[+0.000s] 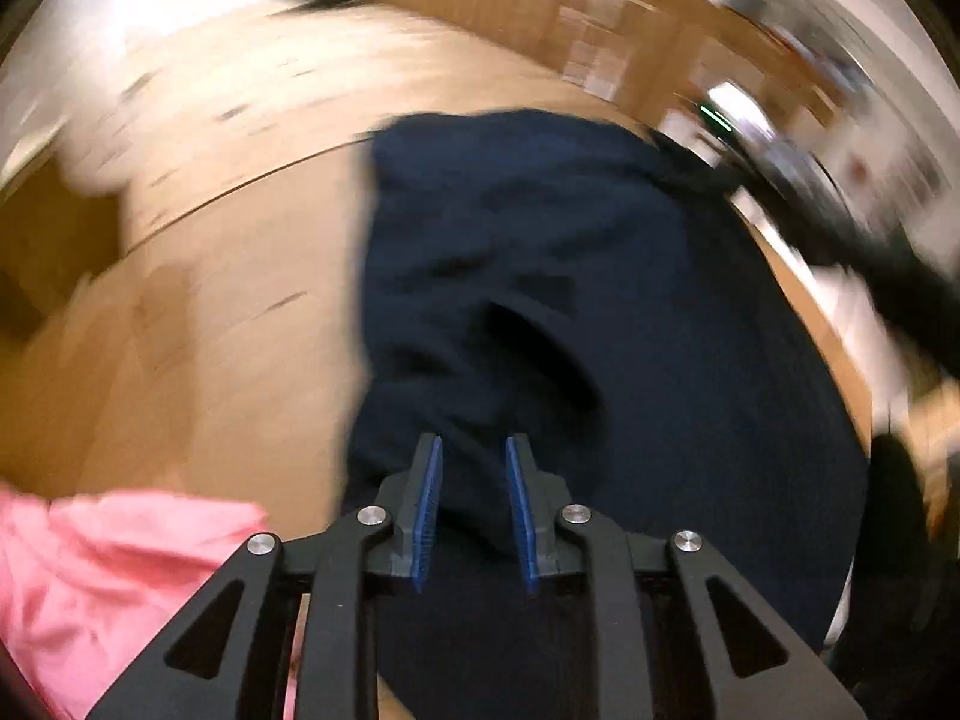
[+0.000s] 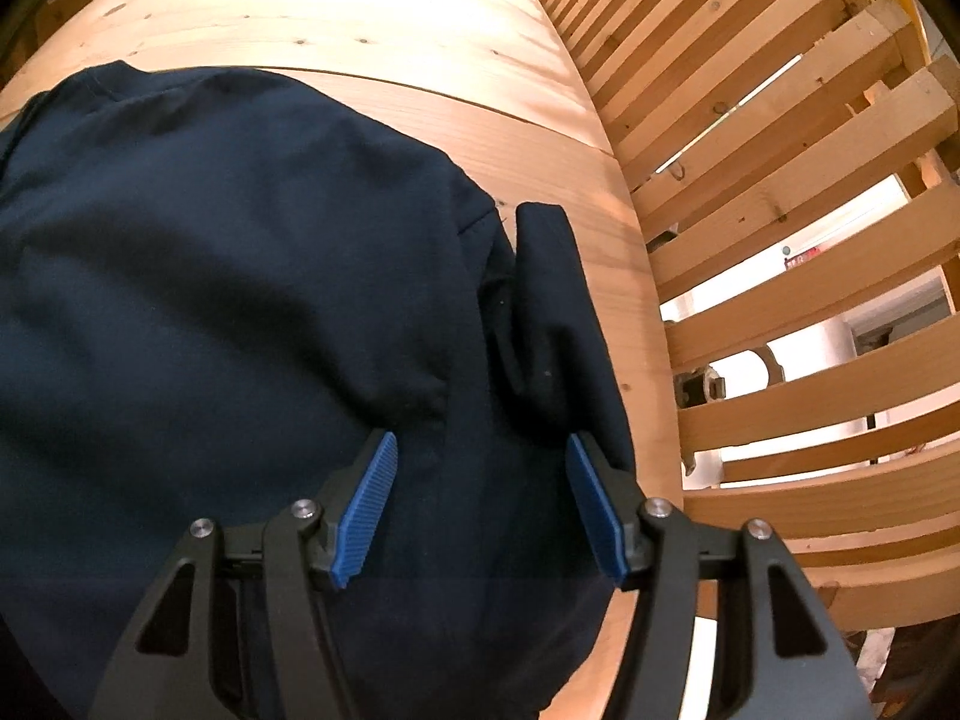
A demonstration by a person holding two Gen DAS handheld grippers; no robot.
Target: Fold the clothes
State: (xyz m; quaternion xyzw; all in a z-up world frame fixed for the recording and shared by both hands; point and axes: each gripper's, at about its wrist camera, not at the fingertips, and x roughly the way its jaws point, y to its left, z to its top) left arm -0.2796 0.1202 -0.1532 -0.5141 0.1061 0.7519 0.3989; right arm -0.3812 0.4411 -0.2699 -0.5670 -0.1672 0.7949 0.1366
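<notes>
Left gripper (image 1: 474, 450): partly open, blue pads (image 1: 427, 504) a narrow gap apart, dark fabric showing between them; cannot tell whether any cloth is actually pinched, view heavily blurred. Right gripper (image 2: 480, 450): wide open, blue pads (image 2: 366, 510) well apart, nothing held, poised over the garment's right edge. Navy shirt (image 2: 228, 252): spread across the light wooden table (image 2: 372, 18), loosely wrinkled, one narrow folded flap (image 2: 552, 312) lying along its right side, just beside the table's edge. Same navy shirt (image 1: 570, 276) in the left view, stretching away from the gripper. Pink garment (image 1: 120, 570): bunched on the table to the left, near the navy one. Wooden slatted frame (image 2: 780, 192): right of the table, close alongside.
</notes>
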